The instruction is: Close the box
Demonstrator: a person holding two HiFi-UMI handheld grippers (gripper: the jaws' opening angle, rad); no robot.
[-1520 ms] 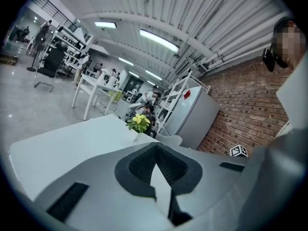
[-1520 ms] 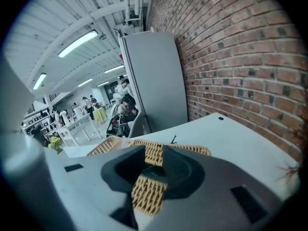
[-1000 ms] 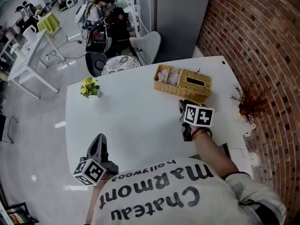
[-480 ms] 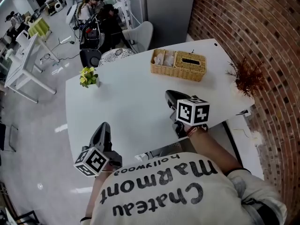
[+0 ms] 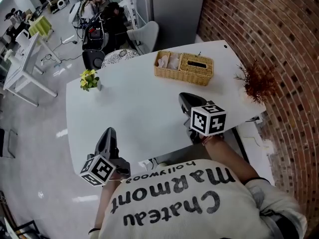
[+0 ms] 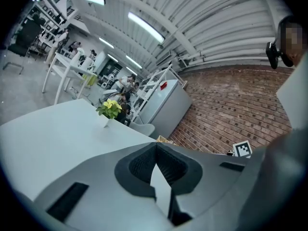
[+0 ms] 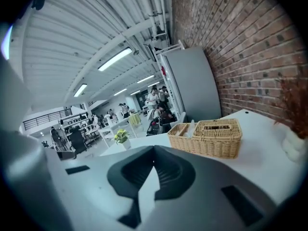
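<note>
hidden: shirt [image 5: 174, 203] covered near edge of table [image 5: 129, 108] | too small: we couldn't tell what lay in the box [image 5: 184, 67]

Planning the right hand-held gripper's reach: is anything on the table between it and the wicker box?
Nothing visible: only bare table lies between the right hand-held gripper and the box.

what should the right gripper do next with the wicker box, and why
Probably nothing more on the box; I'd just lower the right gripper to rest on the table. The wicker box has its slotted lid lying flat, seemingly closed, and the gripper is apart from it, fingers shut on nothing.
</note>
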